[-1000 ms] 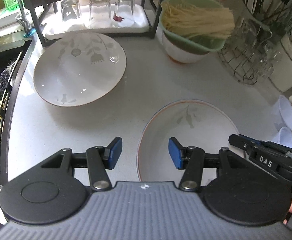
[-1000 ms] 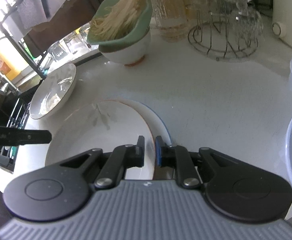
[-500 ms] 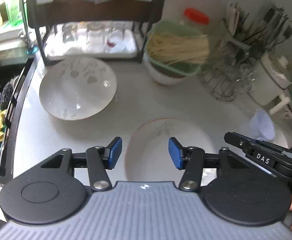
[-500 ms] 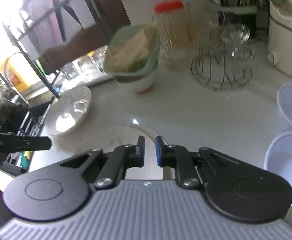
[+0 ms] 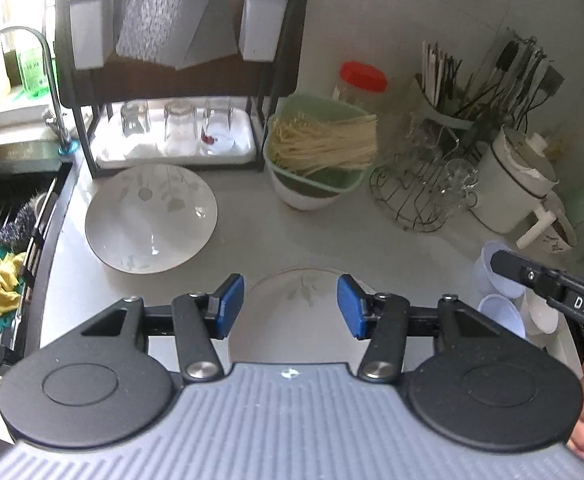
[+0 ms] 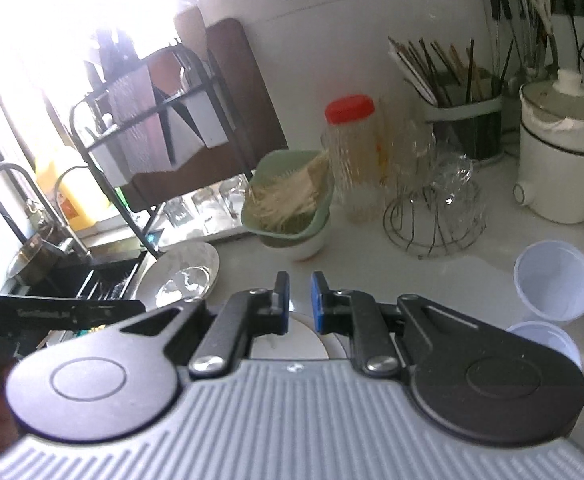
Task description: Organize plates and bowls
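Left wrist: left gripper (image 5: 290,306) apart, empty; right gripper (image 6: 299,303) nearly together over plate (image 6: 288,342); wire rack (image 5: 415,196) nearby.

A pale grey kitchen counter (image 5: 252,232) carries the dishes, all placed here relative to the white bowl (image 5: 305,196) holding a green strainer of noodles. Left of it sits a wide leaf-patterned plate (image 5: 150,220); behind that, a black rack (image 5: 180,80) with upturned glasses. Nearer the camera lies a second leaf-patterned plate (image 5: 292,312). Right of the bowl stand a wire glass holder (image 5: 415,196), a white pot (image 5: 519,188) and pale plastic cups (image 6: 553,284).
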Action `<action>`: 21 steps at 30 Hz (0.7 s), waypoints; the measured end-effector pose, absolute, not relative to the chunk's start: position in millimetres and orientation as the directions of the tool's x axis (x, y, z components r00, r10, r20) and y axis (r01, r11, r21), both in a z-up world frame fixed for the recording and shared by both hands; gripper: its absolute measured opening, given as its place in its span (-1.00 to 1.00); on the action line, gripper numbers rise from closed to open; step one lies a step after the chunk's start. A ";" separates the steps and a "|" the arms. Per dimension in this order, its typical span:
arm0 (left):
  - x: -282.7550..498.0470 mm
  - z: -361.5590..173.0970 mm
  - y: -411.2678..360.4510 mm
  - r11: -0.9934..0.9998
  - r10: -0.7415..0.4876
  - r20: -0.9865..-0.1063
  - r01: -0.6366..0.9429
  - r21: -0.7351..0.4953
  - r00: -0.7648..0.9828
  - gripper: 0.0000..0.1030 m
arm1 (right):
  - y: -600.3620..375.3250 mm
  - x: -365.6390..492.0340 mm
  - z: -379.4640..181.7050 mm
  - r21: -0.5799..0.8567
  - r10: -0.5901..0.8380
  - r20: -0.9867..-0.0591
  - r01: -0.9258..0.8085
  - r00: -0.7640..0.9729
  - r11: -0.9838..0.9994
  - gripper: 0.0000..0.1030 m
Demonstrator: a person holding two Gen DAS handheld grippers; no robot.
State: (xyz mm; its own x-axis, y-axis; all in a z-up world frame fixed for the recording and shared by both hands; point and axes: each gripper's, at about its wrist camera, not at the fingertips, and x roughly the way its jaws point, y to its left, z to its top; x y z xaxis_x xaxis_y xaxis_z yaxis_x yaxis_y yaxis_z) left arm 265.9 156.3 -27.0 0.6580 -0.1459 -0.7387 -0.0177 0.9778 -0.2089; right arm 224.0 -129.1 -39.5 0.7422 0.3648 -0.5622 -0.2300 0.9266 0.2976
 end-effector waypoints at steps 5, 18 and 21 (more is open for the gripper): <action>245.5 -13.1 148.5 0.978 -0.141 -0.712 -0.016 -0.210 0.688 0.13 | -139.9 201.9 -37.0 0.323 0.380 -0.538 -0.233 0.753 0.917 -0.70; 199.0 -1.5 120.2 0.980 -0.116 -0.680 -0.026 -0.195 0.724 0.14 | -151.2 148.5 -32.4 0.295 0.417 -0.509 -0.302 0.753 0.906 -0.70; 190.4 -2.3 112.3 0.980 -0.122 -0.678 -0.018 -0.196 0.724 0.14 | -158.2 142.1 -30.8 0.282 0.407 -0.505 -0.300 0.761 0.911 -0.70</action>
State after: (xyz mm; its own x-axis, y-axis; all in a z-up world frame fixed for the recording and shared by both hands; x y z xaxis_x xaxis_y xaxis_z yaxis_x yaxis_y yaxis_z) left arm 190.4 112.3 -2.3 0.7245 -0.1221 -0.6784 -0.0184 0.9804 -0.1961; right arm 142.1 -158.2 -30.8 0.7615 0.4070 -0.5046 -0.3001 0.9112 0.2821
